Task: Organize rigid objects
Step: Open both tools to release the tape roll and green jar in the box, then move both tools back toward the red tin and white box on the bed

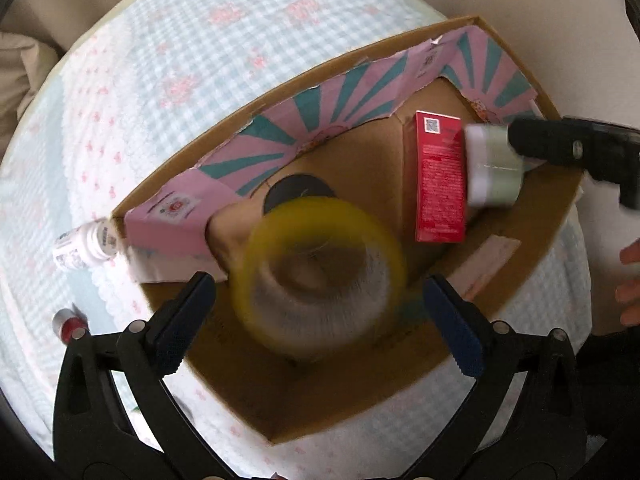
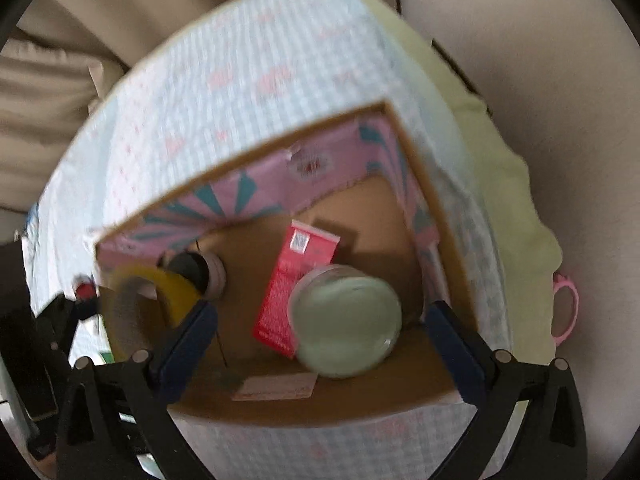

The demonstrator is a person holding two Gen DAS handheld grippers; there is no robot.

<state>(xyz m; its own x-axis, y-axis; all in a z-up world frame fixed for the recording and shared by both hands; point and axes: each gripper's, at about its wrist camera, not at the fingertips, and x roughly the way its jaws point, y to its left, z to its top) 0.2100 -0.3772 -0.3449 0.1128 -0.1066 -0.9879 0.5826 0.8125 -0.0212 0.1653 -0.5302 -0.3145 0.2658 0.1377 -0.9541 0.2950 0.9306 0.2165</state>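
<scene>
An open cardboard box point(image 1: 320, 396) with pink and teal lining sits on a checked quilt. A yellow tape roll point(image 1: 320, 272) is blurred above the box floor between the fingers of my left gripper point(image 1: 320, 320), which is open and clear of it on both sides. My right gripper point(image 2: 322, 328) is open too, with a pale green jar point(image 2: 346, 320) blurred between its fingers and untouched. The jar point(image 1: 494, 164) lies against a red carton point(image 1: 438, 176) on the box floor. A black round object point(image 1: 298, 192) lies behind the tape.
Outside the box's left corner lie a white bottle point(image 1: 86, 244) and a small red-capped item point(image 1: 68, 324). A pink ring-shaped thing point(image 2: 566, 308) hangs at the quilt's right edge. A person's hand point(image 1: 630, 280) shows at the right. The quilt point(image 1: 200, 40) stretches beyond the box.
</scene>
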